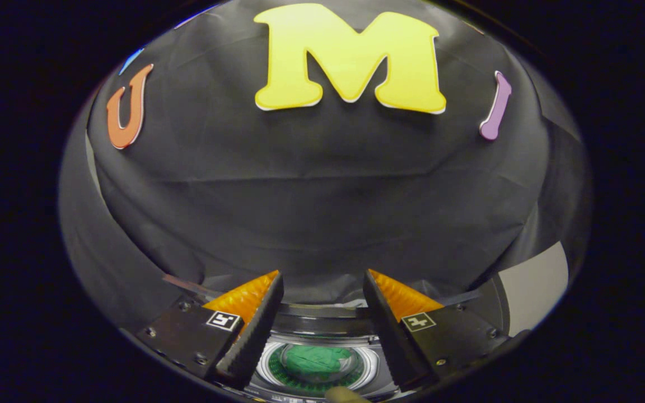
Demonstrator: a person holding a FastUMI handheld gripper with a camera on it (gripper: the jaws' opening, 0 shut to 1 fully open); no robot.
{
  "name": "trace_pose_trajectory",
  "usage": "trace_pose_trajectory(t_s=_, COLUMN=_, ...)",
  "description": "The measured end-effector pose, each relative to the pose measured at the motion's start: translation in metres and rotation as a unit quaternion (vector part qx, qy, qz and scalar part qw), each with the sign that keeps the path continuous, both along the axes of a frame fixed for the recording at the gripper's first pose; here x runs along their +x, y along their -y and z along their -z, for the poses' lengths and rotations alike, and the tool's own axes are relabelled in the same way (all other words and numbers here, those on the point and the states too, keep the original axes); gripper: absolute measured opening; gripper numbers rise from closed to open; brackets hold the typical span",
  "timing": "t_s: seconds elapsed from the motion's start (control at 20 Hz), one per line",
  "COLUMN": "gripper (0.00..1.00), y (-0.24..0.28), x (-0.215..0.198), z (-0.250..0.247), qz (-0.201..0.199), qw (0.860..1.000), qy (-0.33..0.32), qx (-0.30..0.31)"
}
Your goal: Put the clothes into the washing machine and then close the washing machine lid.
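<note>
I am looking down on the washing machine (322, 327), its round drum opening below and between my fingers, because I am holding the gripper (322, 291) above it, spread and empty; the green clothes (318, 359) are lying inside the drum

My gripper (322, 282) points forward, level; jaws spread wide apart, nothing gripped between them, both fingers (255, 330) free of contact.

Clothes (319, 359) inside washing machine (322, 319)
</note>
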State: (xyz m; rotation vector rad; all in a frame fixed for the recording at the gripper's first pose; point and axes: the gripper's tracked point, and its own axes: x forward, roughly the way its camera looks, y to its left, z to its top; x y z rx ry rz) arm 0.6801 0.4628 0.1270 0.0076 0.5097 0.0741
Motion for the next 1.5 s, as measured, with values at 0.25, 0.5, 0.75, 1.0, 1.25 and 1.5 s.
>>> trace_pose_trajectory(t_s=0.25, gripper=0.91, y=0.001, x=-0.001, z=0.004, qz=0.011, qw=1.0, qy=-0.003, qx=0.016)
trace_pose_trajectory(t_s=0.5, gripper=0.91, y=0.001, x=-0.006, z=0.004, qz=0.008, qw=1.0, qy=0.003, qx=0.016)
trace_pose_trajectory(t_s=0.75, gripper=0.91, y=0.001, x=-0.02, z=0.008, qz=0.005, qw=1.0, qy=0.011, qx=0.013)
trace_pose_trajectory(t_s=1.0, gripper=0.91, y=0.002, x=-0.031, z=0.01, qz=0.0, qw=1.0, qy=0.018, qx=0.012)
trace_pose_trajectory(t_s=1.25, gripper=0.91, y=0.002, x=-0.047, z=0.014, qz=-0.005, qw=0.999, qy=0.03, qx=0.009)
trace_pose_trajectory(t_s=1.5, gripper=0.91, y=0.001, x=-0.063, z=0.021, qz=-0.013, qw=0.999, qy=0.034, qx=0.009)
